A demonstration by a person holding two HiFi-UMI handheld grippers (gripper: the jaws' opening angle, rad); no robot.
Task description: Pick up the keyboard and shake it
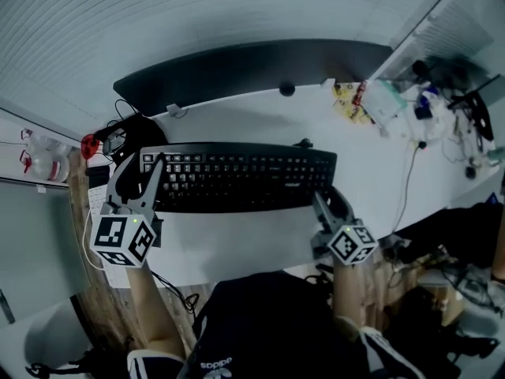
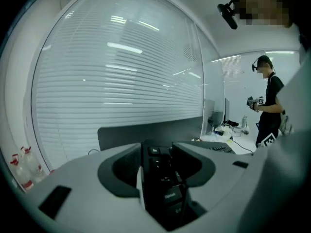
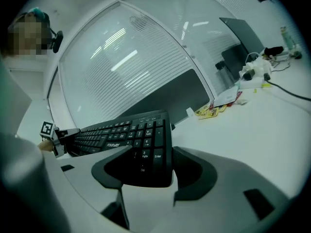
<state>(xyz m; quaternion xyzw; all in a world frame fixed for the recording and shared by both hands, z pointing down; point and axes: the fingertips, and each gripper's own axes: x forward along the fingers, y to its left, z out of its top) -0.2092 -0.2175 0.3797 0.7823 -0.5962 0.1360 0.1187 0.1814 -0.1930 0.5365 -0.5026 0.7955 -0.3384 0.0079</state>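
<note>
- Gripping long black plastic keyboard (image 1: 237,176) by both ends: left gripper (image 1: 144,168) clamped at 9 o'clock, right gripper (image 1: 330,200) clamped at 3 o'clock corner.
- Liable to slip from these shallow edge bites once shaken, dropping onto white desk (image 1: 237,247).

A white desk (image 1: 237,243) fronts a dark partition (image 1: 252,61) beneath pale slatted blinds (image 2: 121,81).

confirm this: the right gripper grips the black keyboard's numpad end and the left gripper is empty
The left gripper is not empty: the left gripper view shows its jaws closed on the keyboard's other end. The right gripper does grip the numpad end.
</note>
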